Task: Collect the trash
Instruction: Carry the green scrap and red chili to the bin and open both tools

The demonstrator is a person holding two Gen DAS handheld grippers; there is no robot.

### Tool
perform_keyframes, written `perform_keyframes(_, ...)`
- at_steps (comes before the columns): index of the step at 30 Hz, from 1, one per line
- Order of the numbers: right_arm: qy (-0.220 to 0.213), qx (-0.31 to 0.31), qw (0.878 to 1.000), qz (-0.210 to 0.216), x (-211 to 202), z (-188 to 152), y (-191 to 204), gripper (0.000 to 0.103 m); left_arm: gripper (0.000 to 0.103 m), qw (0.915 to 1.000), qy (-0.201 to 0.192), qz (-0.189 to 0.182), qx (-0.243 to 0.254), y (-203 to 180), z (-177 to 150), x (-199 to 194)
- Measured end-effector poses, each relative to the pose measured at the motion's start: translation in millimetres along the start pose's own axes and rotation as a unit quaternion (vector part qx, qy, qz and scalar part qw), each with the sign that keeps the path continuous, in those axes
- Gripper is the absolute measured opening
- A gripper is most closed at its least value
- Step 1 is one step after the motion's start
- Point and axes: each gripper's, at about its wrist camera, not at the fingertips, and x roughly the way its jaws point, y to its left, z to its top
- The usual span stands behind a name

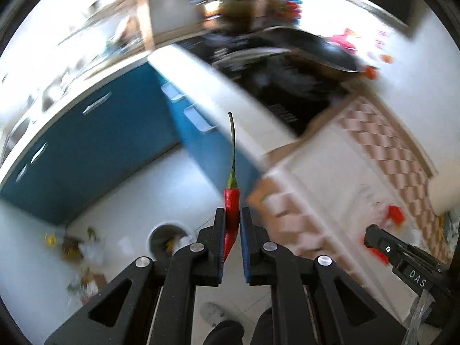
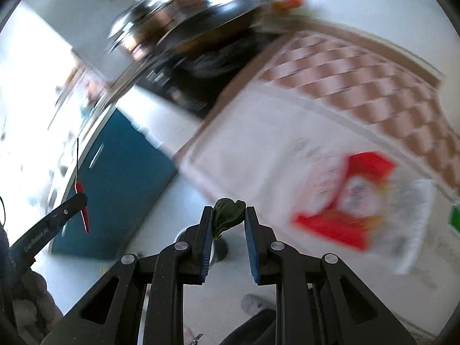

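We work over a white counter with blue cabinets beyond its edge and a pale floor far below, where a round bin stands amid scattered scraps; both views are smeared by motion, so finer detail is uncertain. On the counter a red-and-white wrapper lies just beside our right side, not yet collected. Our left gripper pinches a red chili by its body, stem pointing away from us, held in the air past the counter edge with the bin below and to the left of it. Our right gripper has its jaws closed onto a crumpled dark green leaf, caught only near the fingertips, with the bin visible directly under it. To do this step well, we judge that each hand should be centred above the bin mouth and lowered before the jaws spread, since both pieces are light and could drift aside. The leaf's shallow hold could slip early, so we keep the motion smooth.
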Motion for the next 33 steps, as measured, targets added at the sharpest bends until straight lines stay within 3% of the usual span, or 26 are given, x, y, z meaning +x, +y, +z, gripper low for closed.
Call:
perform_keyframes(4,0.045,-0.058,0.997,0.015,59,-30,74,0.022,0.007,0.9968,0.042,0.017,-0.066,74,-27,35)
perform_keyframes(7,0.094,-0.096,0.991,0.025,113,-53,122,0.022,0.007,0.9883,0.087,0.003,-0.125,127,-55,76)
perform_keyframes(12,0.174,-0.147,0.973,0.044,228,-96,171,0.022,0.007,0.9604,0.149,-0.045,-0.231,208,-108,174)
perform_keyframes(17,0.240,-0.150,0.958,0.051,367,-141,184,0.022,0.007,0.9275,0.192,-0.084,-0.309,267,-155,294)
perform_keyframes(24,0.298,-0.163,0.939,0.053,536,-197,172,0.022,0.007,0.9043,0.233,-0.102,-0.343,306,-198,441)
perform_keyframes(28,0.312,-0.184,0.931,0.049,602,-221,171,0.022,0.007,0.9002,0.256,-0.097,-0.339,320,-217,494)
perform_keyframes(33,0.323,-0.199,0.924,0.047,654,-237,168,0.023,0.008,0.8993,0.264,-0.090,-0.337,330,-228,516)
